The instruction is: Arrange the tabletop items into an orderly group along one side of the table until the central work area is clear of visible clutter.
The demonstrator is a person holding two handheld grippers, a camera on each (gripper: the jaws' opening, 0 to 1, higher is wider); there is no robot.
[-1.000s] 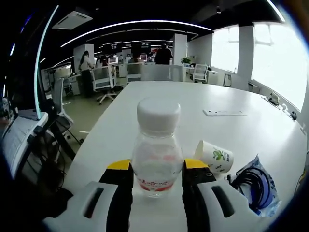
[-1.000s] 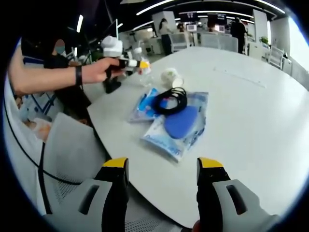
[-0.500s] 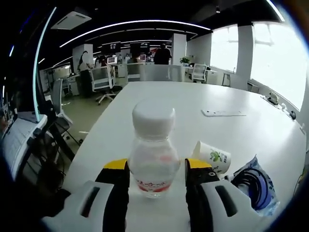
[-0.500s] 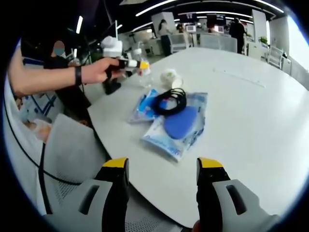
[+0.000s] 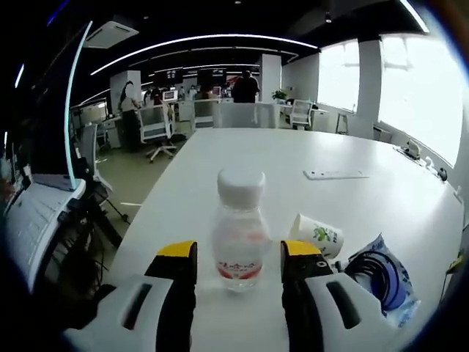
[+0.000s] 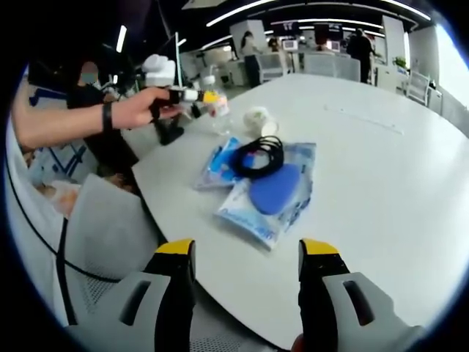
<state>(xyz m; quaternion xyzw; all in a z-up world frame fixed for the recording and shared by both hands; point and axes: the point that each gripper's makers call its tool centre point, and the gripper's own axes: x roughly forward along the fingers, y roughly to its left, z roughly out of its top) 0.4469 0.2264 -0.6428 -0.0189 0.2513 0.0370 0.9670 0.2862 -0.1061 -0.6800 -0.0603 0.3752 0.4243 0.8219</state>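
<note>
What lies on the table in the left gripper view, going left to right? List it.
Clear plastic bottle with white cap → tipped paper cup → blue plastic bag with a coiled black cable.

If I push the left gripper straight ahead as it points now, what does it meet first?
Most likely the water bottle, standing upright on the table just beyond the open left gripper, centred between its jaws. The tipped paper cup lies off to the side.

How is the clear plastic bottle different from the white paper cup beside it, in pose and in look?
The clear plastic bottle with a white cap stands upright; the white paper cup with a green print lies on its side. The bottle is see-through with a red label; the cup is opaque. Both rest on the white table, near its edge.
</note>
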